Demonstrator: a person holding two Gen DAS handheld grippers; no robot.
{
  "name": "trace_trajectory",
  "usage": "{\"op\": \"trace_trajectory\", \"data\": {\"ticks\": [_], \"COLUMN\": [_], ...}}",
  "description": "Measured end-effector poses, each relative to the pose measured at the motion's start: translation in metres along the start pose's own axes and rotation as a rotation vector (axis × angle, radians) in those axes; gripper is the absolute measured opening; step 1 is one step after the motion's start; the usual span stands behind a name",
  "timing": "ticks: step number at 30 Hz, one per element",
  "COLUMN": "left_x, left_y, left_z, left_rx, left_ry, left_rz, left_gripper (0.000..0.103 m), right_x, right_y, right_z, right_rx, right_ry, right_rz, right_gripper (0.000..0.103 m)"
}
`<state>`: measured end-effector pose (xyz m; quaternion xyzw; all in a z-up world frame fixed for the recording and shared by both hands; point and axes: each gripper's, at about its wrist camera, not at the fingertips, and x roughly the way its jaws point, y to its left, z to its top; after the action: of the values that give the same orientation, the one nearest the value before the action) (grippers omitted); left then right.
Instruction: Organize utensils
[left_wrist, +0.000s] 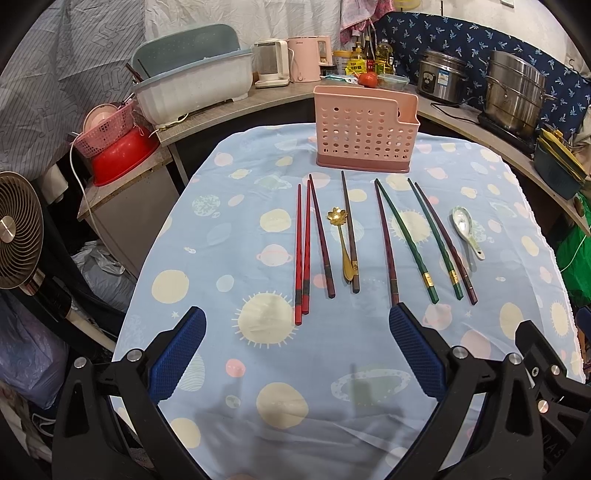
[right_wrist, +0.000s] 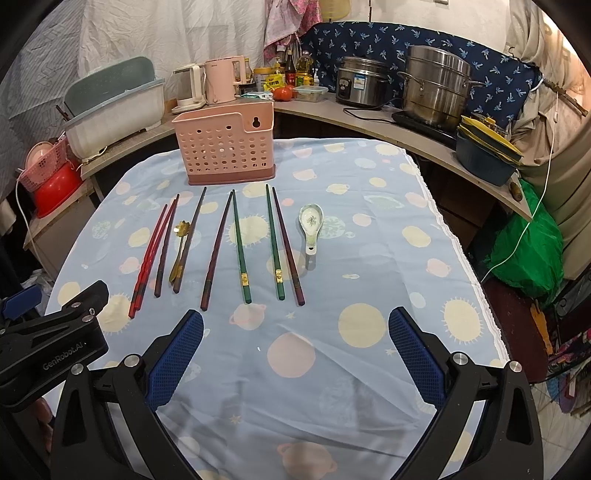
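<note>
Both grippers hover over the near end of a table covered by a pale blue cloth (left_wrist: 288, 424) printed with planets and suns, and both stand released, blue pads spread wide with nothing between them: the left gripper (left_wrist: 297, 332) fills the bottom of its own view, the right gripper (right_wrist: 295, 334) the bottom of its view, with the left one's black body also showing at the lower left edge there. The utensils lie in a loose row across the middle of the frame, all pointing away toward the pink perforated holder (left_wrist: 365, 134), which stands upright at the far end of the cloth, upper centre. From the left: a pair of red chopsticks (left_wrist: 301, 254) side by side, a dark maroon chopstick (left_wrist: 322, 236) just beside them, a gold flower-bowled spoon (left_wrist: 341, 243) lying against another dark chopstick (left_wrist: 349, 229), then a further dark chopstick (left_wrist: 386, 243), two green chopsticks (left_wrist: 406, 243) with gold bands, one more dark one, and at the right end a white ceramic spoon (right_wrist: 311, 227) lying bowl up. Behind the table a curved counter (right_wrist: 369, 114) carries kettles, bottles, a rice cooker and a steel steamer pot (right_wrist: 436, 85).
</note>
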<state>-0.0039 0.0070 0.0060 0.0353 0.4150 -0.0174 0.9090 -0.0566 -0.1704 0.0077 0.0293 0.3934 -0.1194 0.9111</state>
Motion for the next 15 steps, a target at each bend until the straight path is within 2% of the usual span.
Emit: {"op": "trace_trajectory", "data": {"ticks": [8, 15], "left_x": [0.002, 0.014], "left_y": [0.002, 0.009], "left_z": [0.001, 0.005], "left_rx": [-0.006, -0.034], "left_ry": [-0.005, -0.004], "left_rz": [0.007, 0.013], "left_gripper": [0.095, 0.095], "right_x": [0.001, 0.018], "right_y": [0.000, -0.008], "right_z": [0.001, 0.004], "right_rx": [0.004, 0.028], "right_ry": [0.002, 0.023], "right_rz": [0.003, 0.009], "right_gripper": [0.097, 0.096]}}
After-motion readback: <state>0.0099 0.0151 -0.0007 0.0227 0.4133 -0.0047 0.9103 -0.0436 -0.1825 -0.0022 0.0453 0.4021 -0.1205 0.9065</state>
